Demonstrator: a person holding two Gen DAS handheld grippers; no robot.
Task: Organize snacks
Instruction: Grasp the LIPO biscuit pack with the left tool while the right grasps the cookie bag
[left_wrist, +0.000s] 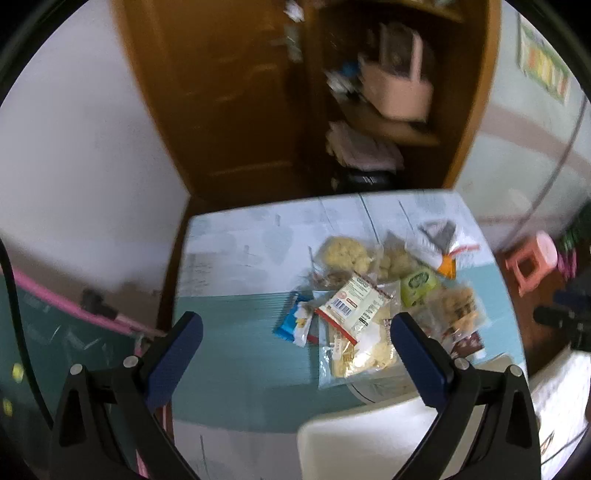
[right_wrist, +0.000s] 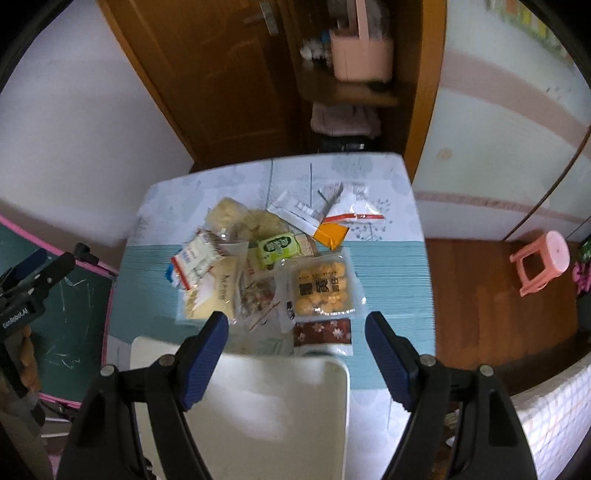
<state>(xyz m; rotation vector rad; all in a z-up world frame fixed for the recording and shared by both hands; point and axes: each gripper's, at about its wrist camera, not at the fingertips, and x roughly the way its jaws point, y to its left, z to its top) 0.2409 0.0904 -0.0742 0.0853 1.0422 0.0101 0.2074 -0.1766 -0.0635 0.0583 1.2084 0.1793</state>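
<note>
While snacks (right_wrist: 258, 258) crowd the table, both hand-held grippers (empty) gape.

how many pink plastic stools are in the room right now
1. The pink stool stands on the wooden floor to the right of the table; others could be out of view.

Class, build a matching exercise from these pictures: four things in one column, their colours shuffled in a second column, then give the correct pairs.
Things:
1. small stool
2. wafer packet at the pile's left edge
3. round-logo packet
4. tray of round puffs

Colours:
A. green
B. golden orange
C. pink
D. blue

Pairs: 1-C, 2-D, 3-A, 4-B
</note>
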